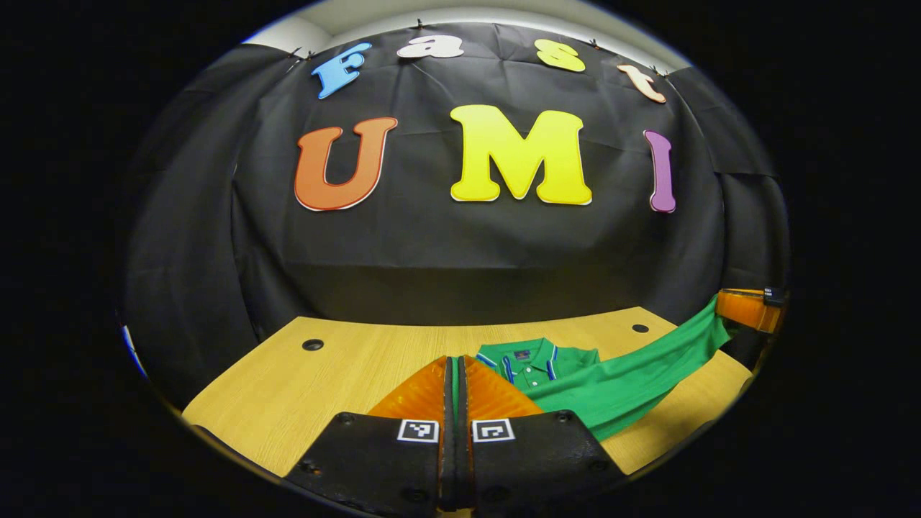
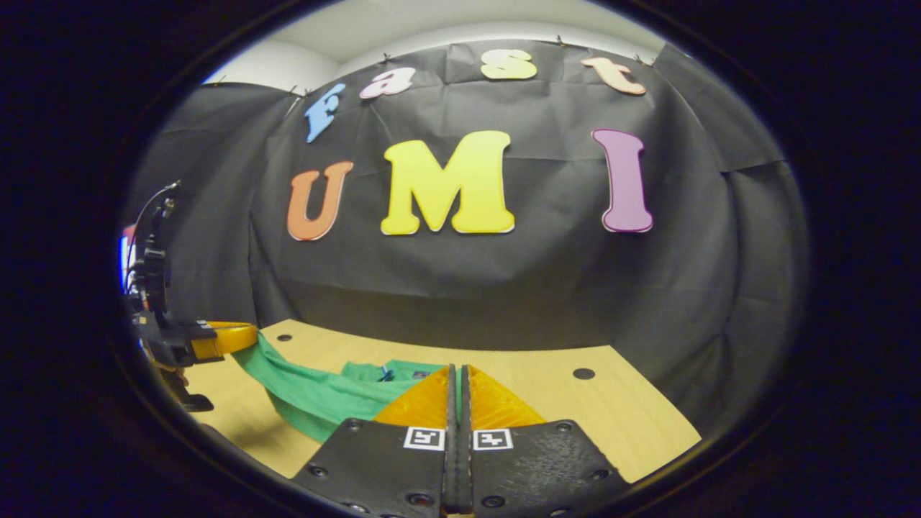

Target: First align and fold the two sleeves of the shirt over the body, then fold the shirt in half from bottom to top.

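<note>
A green polo shirt (image 1: 619,388) with a blue-and-white trimmed collar (image 1: 529,363) lies partly on the wooden table (image 1: 324,388). My left gripper (image 1: 455,360) is shut, with a thin strip of green cloth between its fingers. From there the cloth runs taut, up and to the right, to my right gripper (image 1: 748,309) at the view's edge. In the right gripper view the right gripper (image 2: 458,367) is shut on the shirt (image 2: 309,392). A band of cloth stretches left to the left gripper (image 2: 223,338), held above the table.
The table (image 2: 611,417) has round cable holes near its back corners (image 1: 312,344) (image 1: 640,328) (image 2: 583,373). The black booth wall stands close behind the table's far edge. Bare wood lies left of the shirt in the left gripper view.
</note>
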The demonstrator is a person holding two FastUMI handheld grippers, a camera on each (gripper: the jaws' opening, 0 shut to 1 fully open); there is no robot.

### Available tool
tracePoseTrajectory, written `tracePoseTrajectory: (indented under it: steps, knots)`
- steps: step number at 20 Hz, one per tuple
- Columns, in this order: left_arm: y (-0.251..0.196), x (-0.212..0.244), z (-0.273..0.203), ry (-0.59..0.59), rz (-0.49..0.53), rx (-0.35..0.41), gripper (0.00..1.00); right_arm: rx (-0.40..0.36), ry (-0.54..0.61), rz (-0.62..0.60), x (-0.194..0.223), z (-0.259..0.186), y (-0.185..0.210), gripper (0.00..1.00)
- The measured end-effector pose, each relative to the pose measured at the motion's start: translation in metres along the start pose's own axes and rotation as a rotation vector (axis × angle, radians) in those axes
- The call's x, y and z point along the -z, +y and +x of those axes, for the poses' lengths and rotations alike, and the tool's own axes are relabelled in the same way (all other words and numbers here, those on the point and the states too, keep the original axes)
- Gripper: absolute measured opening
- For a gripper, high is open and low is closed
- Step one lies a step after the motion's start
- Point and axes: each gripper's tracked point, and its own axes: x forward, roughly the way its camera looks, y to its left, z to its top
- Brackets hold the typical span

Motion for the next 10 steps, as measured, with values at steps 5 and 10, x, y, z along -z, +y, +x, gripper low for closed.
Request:
tracePoseTrajectory:
  steps: [5, 10]
  knots:
    - [0.003, -0.017, 0.089, -0.056, 0.076, -0.008, 0.03, 0.072, -0.003, -0.078, 0.003, 0.104, -0.021, 0.00]
    - [0.025, 0.010, 0.170, -0.030, 0.146, -0.050, 0.03, 0.133, 0.055, -0.151, 0.042, 0.188, -0.035, 0.00]
